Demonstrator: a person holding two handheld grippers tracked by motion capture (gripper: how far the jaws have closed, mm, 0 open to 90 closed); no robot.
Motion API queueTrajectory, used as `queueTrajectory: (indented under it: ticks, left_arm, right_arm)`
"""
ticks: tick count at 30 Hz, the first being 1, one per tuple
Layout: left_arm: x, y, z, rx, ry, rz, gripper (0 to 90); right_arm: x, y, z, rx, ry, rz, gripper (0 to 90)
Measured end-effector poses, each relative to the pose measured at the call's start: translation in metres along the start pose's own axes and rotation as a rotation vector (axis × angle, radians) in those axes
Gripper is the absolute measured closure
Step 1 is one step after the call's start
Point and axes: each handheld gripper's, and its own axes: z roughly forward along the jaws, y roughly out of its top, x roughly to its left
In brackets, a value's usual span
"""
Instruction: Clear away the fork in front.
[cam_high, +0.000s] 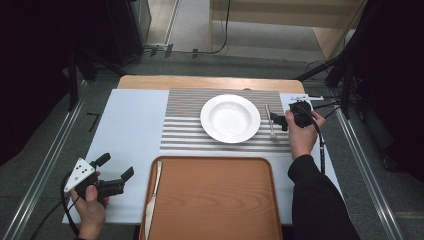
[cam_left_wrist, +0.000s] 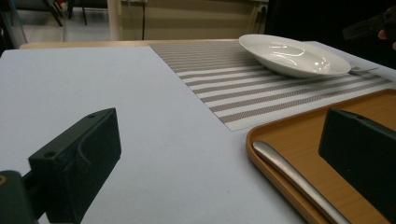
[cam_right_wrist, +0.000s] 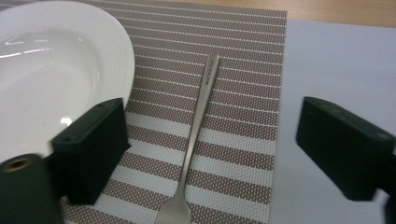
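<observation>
1. Over on the right side of the table, the right gripper (cam_high: 279, 121) sits low at the fork (cam_high: 270, 122), held in the person's right hand (cam_high: 301, 132), which comes in from a dark sleeve (cam_high: 320, 200).
2. In the right gripper view its two black jaws stand well apart, one on each side of the fork (cam_right_wrist: 196, 135), and neither pad touches the metal. Nothing is pinched here.
3. The fork lies flat on the striped placemat (cam_high: 187, 120), just beside the right rim of the white plate (cam_high: 230, 118). In the high view its handle points away from the person and its head lies toward the tray.
4. In the right gripper view the plate (cam_right_wrist: 51, 70) sits right next to one jaw, and the placemat (cam_right_wrist: 243, 93) ends just short of the other, which hangs over the pale table cover (cam_right_wrist: 336, 60).
5. Down at the near left, the left gripper (cam_high: 116, 172) rests in the left hand (cam_high: 90, 202), above the white cover (cam_high: 130, 130), well apart from the plate.
6. Its jaws are spread wide too, with nothing between them; the left gripper view looks across bare cover (cam_left_wrist: 93, 79) toward the plate (cam_left_wrist: 292, 56).
7. A wooden tray (cam_high: 215, 200) lies at the near edge, just below the placemat.
8. On the tray's left side lies a knife (cam_high: 152, 197), its length running along the rim; the left gripper view catches its handle (cam_left_wrist: 294, 179) by the tray edge (cam_left_wrist: 254, 154).
</observation>
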Motion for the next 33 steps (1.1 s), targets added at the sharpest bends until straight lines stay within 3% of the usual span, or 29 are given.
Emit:
queueTrajectory:
  ticks: [3,5,9,11,15,20,25,29,33]
  left_arm:
    - [0.000,0.000,-0.001,-0.007,0.000,-0.006,0.0]
    - [0.000,0.000,-0.001,-0.006,-0.001,-0.006,0.0]
    - [0.000,0.000,-0.001,-0.004,-0.002,-0.002,0.0]
    - [0.000,0.000,-0.001,-0.003,-0.002,0.000,0.0]
    - [0.000,0.000,-0.001,-0.002,-0.003,0.000,0.0]
    - [0.000,0.000,-0.001,-0.002,-0.003,-0.002,0.0]
    - [-0.001,0.000,-0.001,0.001,-0.001,0.003,0.0]
    - [-0.001,0.000,-0.001,0.002,0.001,0.005,0.0]
    - [-0.001,0.000,-0.001,0.002,0.001,0.004,0.0]
  right_arm:
    - [0.000,0.000,0.006,0.018,0.017,0.001,14.2]
    - [0.001,0.000,0.009,0.031,0.010,-0.005,22.3]
    - [0.004,0.003,0.014,0.055,0.012,-0.018,24.7]
    - [0.006,0.004,0.017,0.083,0.000,-0.016,34.6]
    - [0.009,0.004,0.025,0.140,-0.055,-0.013,42.2]
    - [0.013,0.005,0.027,0.147,-0.080,-0.063,63.9]
    - [0.014,0.006,0.027,0.155,-0.044,-0.034,72.2]
    - [0.020,0.009,0.027,0.185,-0.064,-0.073,74.4]
    - [0.022,0.010,0.028,0.194,-0.051,-0.067,75.6]
